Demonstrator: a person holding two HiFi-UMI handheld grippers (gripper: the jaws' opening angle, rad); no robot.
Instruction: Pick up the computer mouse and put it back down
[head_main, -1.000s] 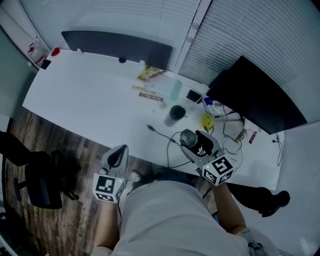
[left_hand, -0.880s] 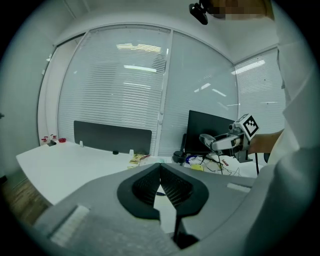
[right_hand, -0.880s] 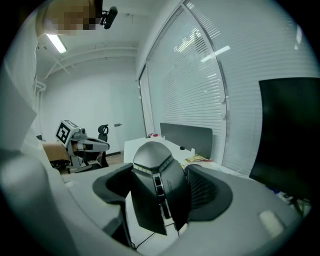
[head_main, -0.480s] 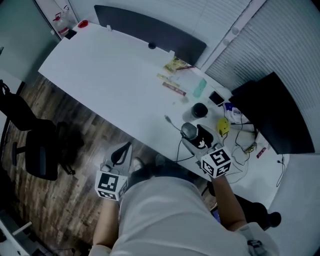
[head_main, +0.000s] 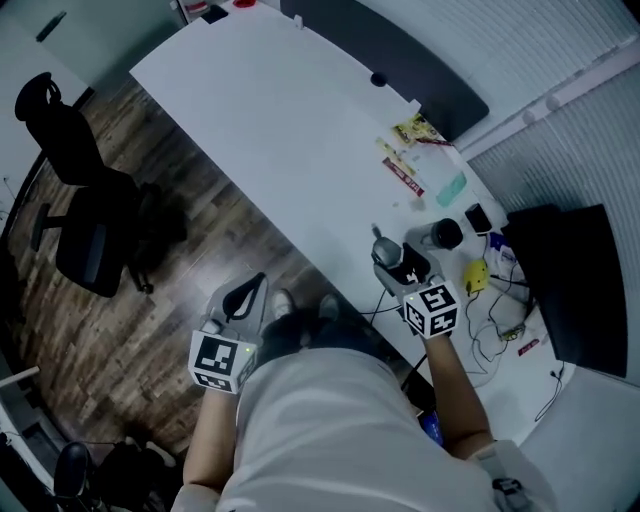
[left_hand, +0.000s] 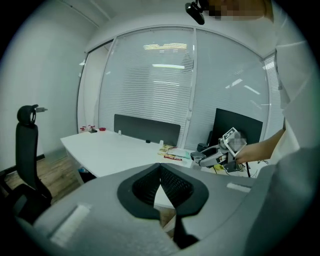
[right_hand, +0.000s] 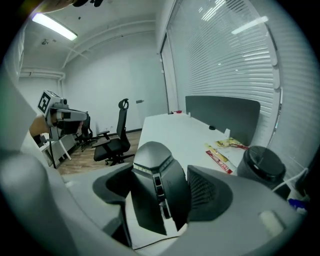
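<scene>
Pinching the computer mouse (head_main: 382, 248) across its width with the right tool (head_main: 388, 262), jaws set wide and pressed against both flanks. Locate the mouse over the near edge of the white tabletop (head_main: 280, 130), directly ahead of the tool's marker cube. Cannot tell from any view whether its underside touches the surface. Note a thin cable (right_hand: 156, 242) lying on the tabletop beneath the mouse.

Find a black lidded cup (head_main: 441, 234) just beyond the mouse and to its right, apart from it. Find a yellow object (head_main: 474, 276) near that cup, among loose wires. Find flat snack wrappers (head_main: 403, 178) further along the tabletop, well clear of the tool. Note a dark monitor (head_main: 570, 290) at the right end and a dark divider panel (head_main: 420, 70) along the far edge.

Read the left tool (head_main: 250, 290) as pressed together at the pad tips, with nothing between them. Locate it off the tabletop, above the wooden floor (head_main: 130, 330) and well apart from the mouse. Observe a black office chair (head_main: 85, 220) standing on that floor, beside the near edge of the tabletop.
</scene>
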